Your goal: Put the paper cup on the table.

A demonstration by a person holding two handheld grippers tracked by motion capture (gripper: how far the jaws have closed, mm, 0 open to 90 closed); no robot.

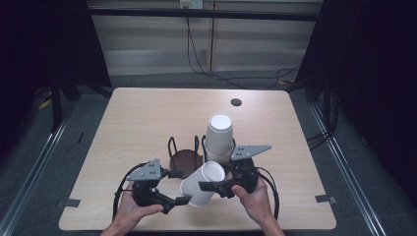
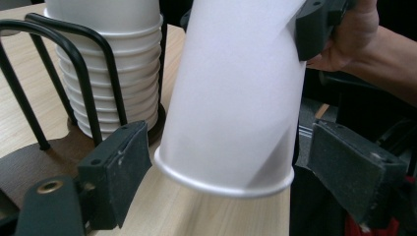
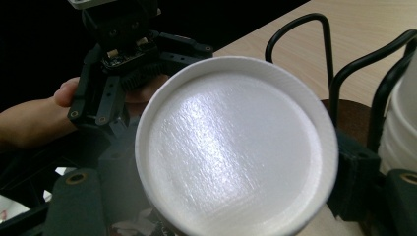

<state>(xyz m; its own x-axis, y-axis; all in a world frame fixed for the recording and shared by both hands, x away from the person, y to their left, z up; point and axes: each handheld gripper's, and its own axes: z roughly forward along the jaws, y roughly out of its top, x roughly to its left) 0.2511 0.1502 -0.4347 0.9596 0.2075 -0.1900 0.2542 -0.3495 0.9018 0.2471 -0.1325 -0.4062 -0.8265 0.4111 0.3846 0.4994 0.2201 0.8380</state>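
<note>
Cup [image 3: 236,147] base faces right tongs' camera; high view adds the rack [image 1: 184,147].

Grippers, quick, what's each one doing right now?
Left gripper: jaws around the rim end of the tilted white cup, pads not touching; open.
Right gripper: shut on the cup's base end.

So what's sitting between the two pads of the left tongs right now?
The rim end of a tilted white paper cup lies between the pads of the left tongs, with small gaps either side. The left gripper view shows this.
</note>
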